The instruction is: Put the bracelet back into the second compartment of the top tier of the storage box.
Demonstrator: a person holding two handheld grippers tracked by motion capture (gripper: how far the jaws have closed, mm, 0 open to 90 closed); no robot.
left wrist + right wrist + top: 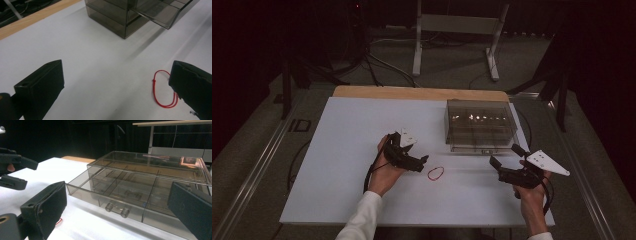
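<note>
Just right of left hand-held gripper (pixel 421 162) | red string loop (pixel 435 173) | jaws apart

Grippers: 2, the left gripper (pixel 424 160) and the right gripper (pixel 493 163), one in each hand.
Fingers per gripper: 2, black, standing apart on both.
Grey three-cornered plates: 2, one on top of each gripper.
Red cord loops: 1, the red cord loop (pixel 435 173) (pixel 163 89) lying flat on the worktop (pixel 352 135).
Drawer boxes: 1, the smoked clear drawer box (pixel 480 125) (pixel 152 170).
Drawers pulled out: 1, the drawer (pixel 117 195), divided into several compartments.
Drawer handles: 1, the clear handle (pixel 117 210).
Worktops: 1, white.
</note>
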